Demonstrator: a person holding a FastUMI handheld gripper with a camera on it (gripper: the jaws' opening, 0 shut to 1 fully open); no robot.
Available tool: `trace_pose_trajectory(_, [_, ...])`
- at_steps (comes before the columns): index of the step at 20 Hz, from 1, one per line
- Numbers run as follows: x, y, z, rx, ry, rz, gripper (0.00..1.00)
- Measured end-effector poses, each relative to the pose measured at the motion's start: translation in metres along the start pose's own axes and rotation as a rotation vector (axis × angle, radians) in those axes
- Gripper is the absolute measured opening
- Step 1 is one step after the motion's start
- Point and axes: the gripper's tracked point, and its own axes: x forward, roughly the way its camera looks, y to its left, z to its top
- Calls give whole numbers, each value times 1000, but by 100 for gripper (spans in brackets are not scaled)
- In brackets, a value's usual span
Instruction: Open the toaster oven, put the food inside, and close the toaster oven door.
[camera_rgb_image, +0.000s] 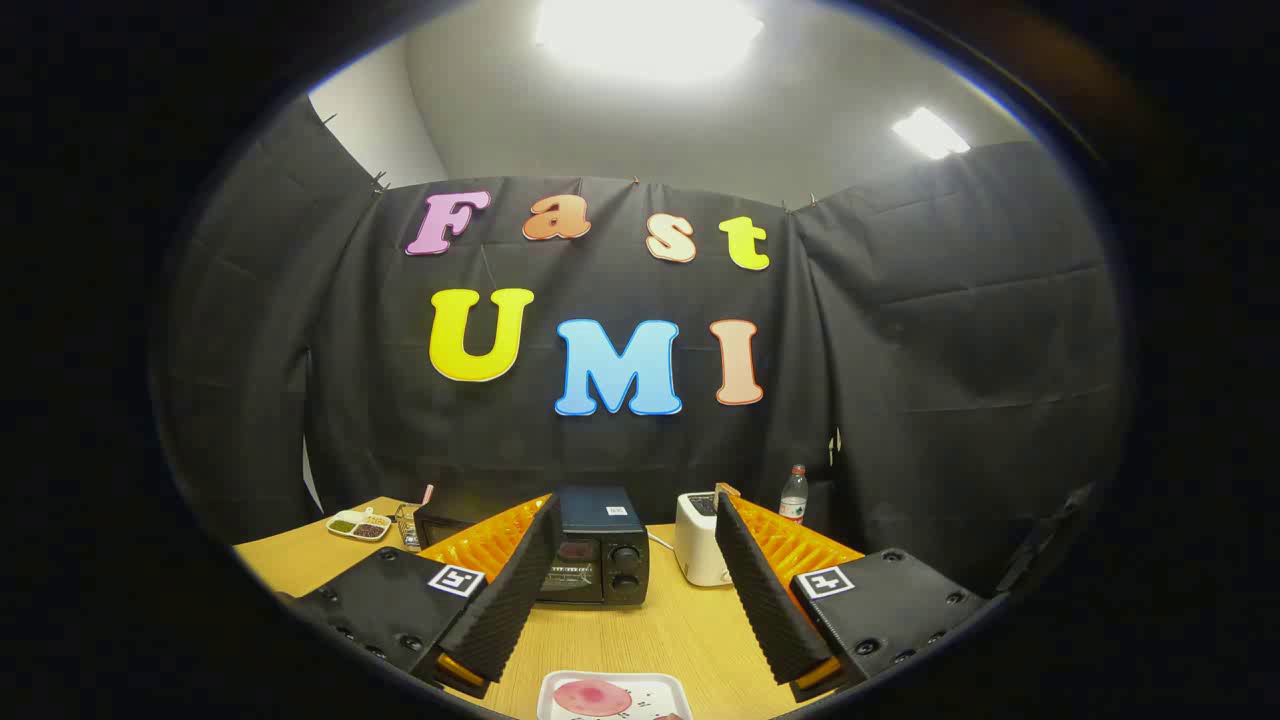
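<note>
The gripper (637, 560) hangs above the wooden counter (680, 630) with its fingers spread wide, holding nothing and touching nothing. Below and between the fingers, at the counter's near edge, sits a white tray (650, 688) carrying a pink round piece of food (592, 697). Past the tray a bare stretch of counter runs forward. Beyond that, between the fingertips and closer to the left one, stands the black toaster oven (598, 548) with its door closed. A white toaster (700, 540) stands just beside it to the right, and a water bottle (793, 495) farther back. Far left, a small dish (358, 524) sits near the counter's edge.
</note>
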Motion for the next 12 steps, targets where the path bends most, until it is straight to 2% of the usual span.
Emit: trace_pose_trajectory(12, [0,5,2,-4,7,11,97])
